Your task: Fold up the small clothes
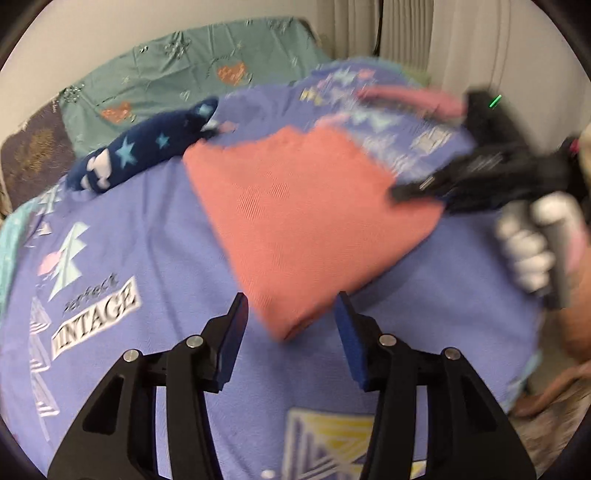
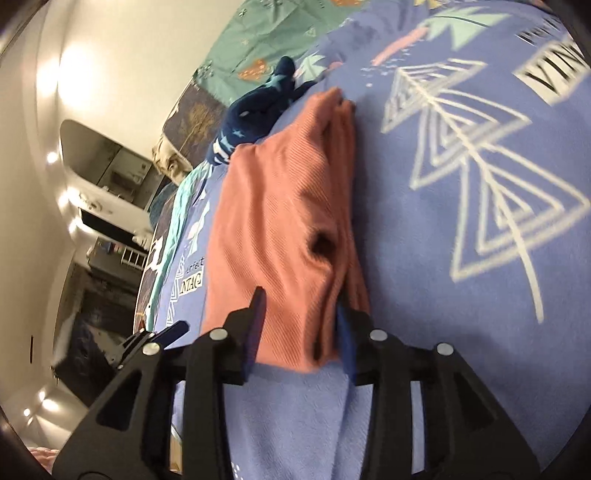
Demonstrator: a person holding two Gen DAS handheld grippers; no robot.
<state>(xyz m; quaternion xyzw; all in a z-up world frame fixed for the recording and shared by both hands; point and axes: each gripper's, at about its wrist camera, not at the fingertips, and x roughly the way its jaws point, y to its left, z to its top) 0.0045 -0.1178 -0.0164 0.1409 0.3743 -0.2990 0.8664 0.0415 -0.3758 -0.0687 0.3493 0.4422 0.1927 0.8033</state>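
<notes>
A salmon-pink folded garment (image 1: 295, 218) lies on a purple printed sheet (image 1: 147, 240). My left gripper (image 1: 291, 306) is open, its fingertips on either side of the garment's near corner, nothing held. In the right wrist view the same pink garment (image 2: 280, 229) runs between my right gripper's (image 2: 301, 306) fingers, which stand on either side of its bunched near edge; the grip is wide and I cannot tell whether they press it. The right gripper also shows blurred in the left wrist view (image 1: 417, 190) at the garment's right edge.
A navy garment with light stars (image 1: 140, 158) lies at the far left of the pink one; it also shows in the right wrist view (image 2: 258, 107). A teal patterned cover (image 1: 192, 81) lies behind. Curtains (image 1: 424, 29) hang at the back right.
</notes>
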